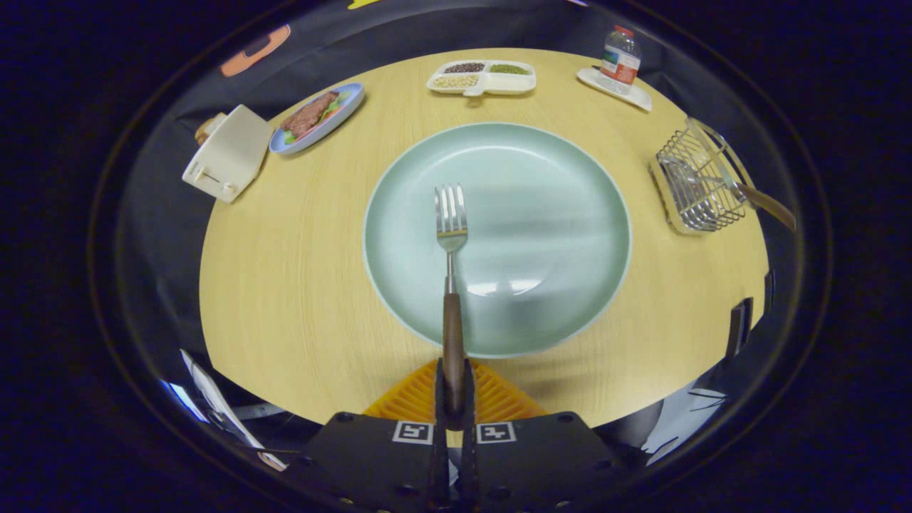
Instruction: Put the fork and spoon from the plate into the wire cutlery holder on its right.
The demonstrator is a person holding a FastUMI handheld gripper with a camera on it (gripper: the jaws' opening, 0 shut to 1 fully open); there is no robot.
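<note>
Clamped between my gripper's (pixel 453 388) two fingers is the brown handle of the fork (pixel 451 278); both fingers press on it from either side, with the handle running straight forward out of the closed gap. From there I see the fork's metal neck and tines reaching out over the near half of the pale green plate (pixel 570 206), tines pointing toward the table's far edge. I cannot tell whether the tines rest on the plate or hang just above it.

That plate sits at the middle of the round wooden table (pixel 285 299), and apart from the fork I see nothing on it. To its right, near the table's right edge, stands the wire cutlery holder (pixel 695 182) on a light base. The spoon (pixel 741 189) already lies in it, bowl down inside the wires and its brown handle sticking out past the rim toward the right edge.

Further out, along the far edge of the table, I make out a white divided dish (pixel 484 78) with beans or grains in its compartments, and to its right a small bottle (pixel 620 57) standing on a white tray (pixel 616 89). At the far left sits a blue oval plate (pixel 317 117) with food, and just beside it, at the left edge, a cream-coloured toaster (pixel 228 153).
</note>
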